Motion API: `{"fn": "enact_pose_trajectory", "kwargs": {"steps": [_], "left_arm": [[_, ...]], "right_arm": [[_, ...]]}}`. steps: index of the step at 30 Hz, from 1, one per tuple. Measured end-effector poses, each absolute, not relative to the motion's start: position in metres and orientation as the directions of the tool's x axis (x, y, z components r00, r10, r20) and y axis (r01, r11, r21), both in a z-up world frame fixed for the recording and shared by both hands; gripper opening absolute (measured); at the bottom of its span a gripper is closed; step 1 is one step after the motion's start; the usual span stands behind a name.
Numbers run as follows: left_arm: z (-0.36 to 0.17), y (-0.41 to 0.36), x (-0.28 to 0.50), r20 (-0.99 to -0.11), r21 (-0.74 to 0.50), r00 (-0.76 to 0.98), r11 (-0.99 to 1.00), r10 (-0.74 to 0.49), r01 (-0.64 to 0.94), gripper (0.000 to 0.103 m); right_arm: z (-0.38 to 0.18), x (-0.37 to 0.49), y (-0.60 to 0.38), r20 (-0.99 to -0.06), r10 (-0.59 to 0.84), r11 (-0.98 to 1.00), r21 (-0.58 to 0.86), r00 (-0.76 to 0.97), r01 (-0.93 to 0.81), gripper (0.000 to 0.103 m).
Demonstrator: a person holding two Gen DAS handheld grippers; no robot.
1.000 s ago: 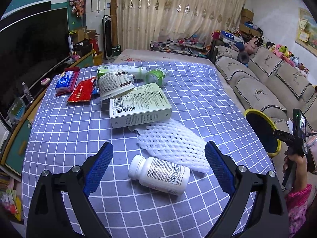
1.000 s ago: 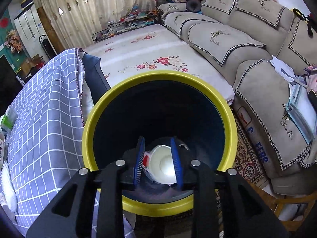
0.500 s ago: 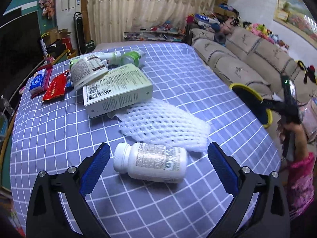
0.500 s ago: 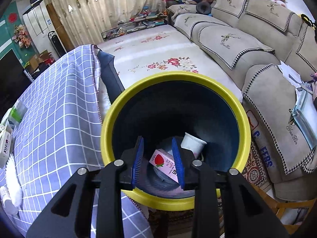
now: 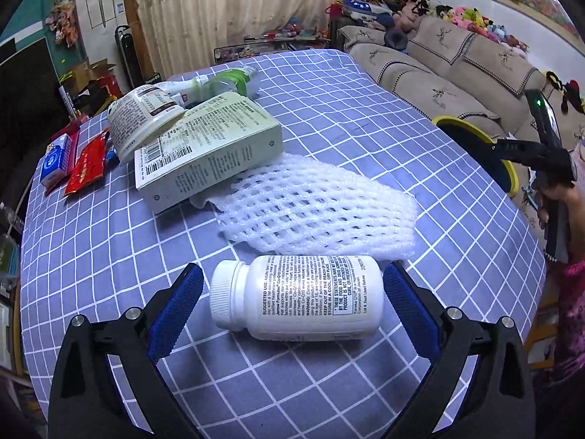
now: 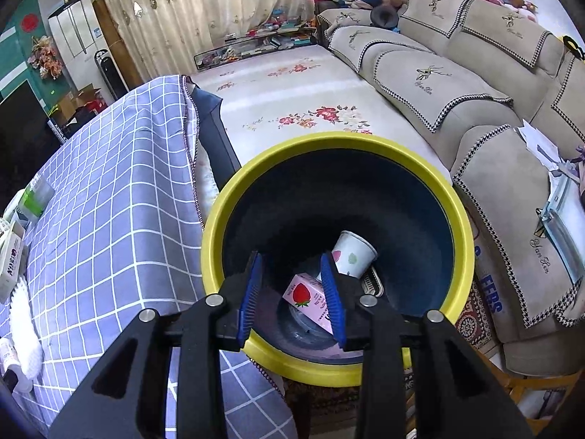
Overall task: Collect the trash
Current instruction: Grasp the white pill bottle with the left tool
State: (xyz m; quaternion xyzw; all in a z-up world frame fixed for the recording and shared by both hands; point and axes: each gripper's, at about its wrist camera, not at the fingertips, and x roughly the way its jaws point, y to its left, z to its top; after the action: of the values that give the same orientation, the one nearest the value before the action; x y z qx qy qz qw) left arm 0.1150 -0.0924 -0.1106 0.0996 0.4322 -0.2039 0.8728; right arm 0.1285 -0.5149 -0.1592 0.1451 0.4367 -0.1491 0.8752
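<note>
My left gripper [image 5: 292,303] is open, its blue pads on either side of a white pill bottle [image 5: 298,301] that lies on its side on the checked tablecloth [image 5: 109,241]. Behind the bottle lies a white foam net [image 5: 321,212], then a pale green box [image 5: 208,150], a paper tub [image 5: 140,119] and a green bottle [image 5: 226,80]. My right gripper [image 6: 290,296] is partly open and empty above the yellow-rimmed blue bin [image 6: 226,216]. In the bin lie a paper cup [image 6: 353,254] and a pink strawberry carton [image 6: 305,300].
Red [image 5: 89,162] and blue packets [image 5: 55,161] lie at the table's far left. The bin [image 5: 475,139] stands off the table's right edge, with a sofa [image 6: 457,84] behind it and a floral mat [image 6: 292,91] beyond.
My left gripper has moved forward and down until its pads flank the pill bottle. My right gripper has let the paper cup fall into the bin and has drawn back a little.
</note>
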Motion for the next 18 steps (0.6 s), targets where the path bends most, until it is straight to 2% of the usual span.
{"fn": "enact_pose_trajectory", "kwargs": {"steps": [2, 5, 12, 18], "left_arm": [[-0.111, -0.093, 0.114, -0.794, 0.004, 0.545, 0.893, -0.271, 0.449, 0.095], [-0.113, -0.092, 0.114, -0.8, 0.001, 0.535, 0.891, -0.272, 0.454, 0.083], [-0.106, -0.09, 0.103, -0.79, 0.003, 0.543, 0.884, -0.285, 0.467, 0.083], [-0.079, -0.1, 0.091, -0.762, 0.003, 0.567, 0.874, -0.313, 0.486, 0.083]], "right_arm": [[-0.159, 0.129, -0.513, -0.808, -0.135, 0.914, 0.123, 0.574, 0.387, 0.032], [-0.158, 0.129, -0.512, -0.808, -0.134, 0.915, 0.122, 0.574, 0.385, 0.032], [-0.153, 0.126, -0.51, -0.8, -0.127, 0.918, 0.128, 0.586, 0.374, 0.032], [-0.143, 0.115, -0.517, -0.782, -0.142, 0.911, 0.136, 0.607, 0.389, 0.032]]}}
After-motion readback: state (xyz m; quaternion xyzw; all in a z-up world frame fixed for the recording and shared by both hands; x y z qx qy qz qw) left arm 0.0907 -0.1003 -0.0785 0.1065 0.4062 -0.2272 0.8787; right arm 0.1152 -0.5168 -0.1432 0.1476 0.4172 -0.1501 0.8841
